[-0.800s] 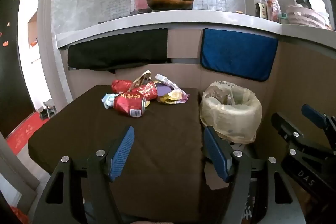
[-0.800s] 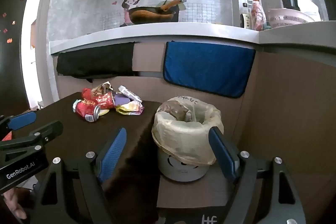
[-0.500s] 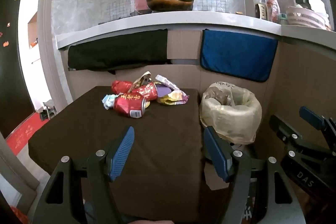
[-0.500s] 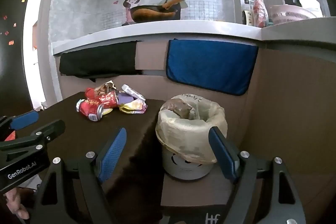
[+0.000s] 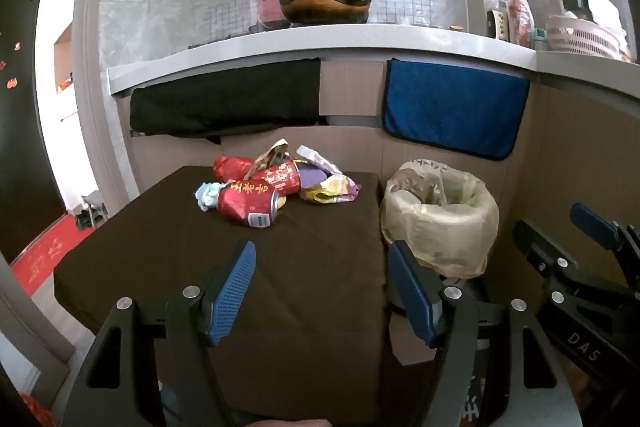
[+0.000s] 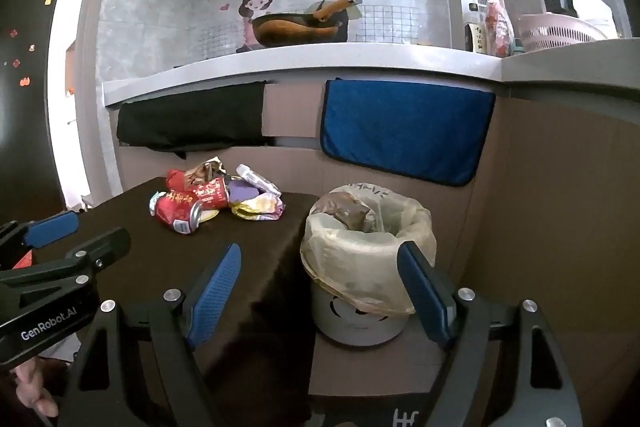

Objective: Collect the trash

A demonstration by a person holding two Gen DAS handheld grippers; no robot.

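Left wrist view: dark brown table (image 5: 168, 247) fills the middle ground. Lined trash bin (image 5: 440, 219) stands just past its right edge, bag rim folded over, some waste inside. Trash pile (image 5: 276, 187) sits at the table's far side: crushed red cans, crumpled wrappers, a wad of tissue, all touching. Left gripper (image 5: 322, 287) hovers over the near table, fingers spread wide, nothing between them. Right wrist view: right gripper (image 6: 318, 291) hangs above the bin (image 6: 360, 311) and table edge, fingers likewise wide apart and empty, well short of the pile (image 6: 216, 199).
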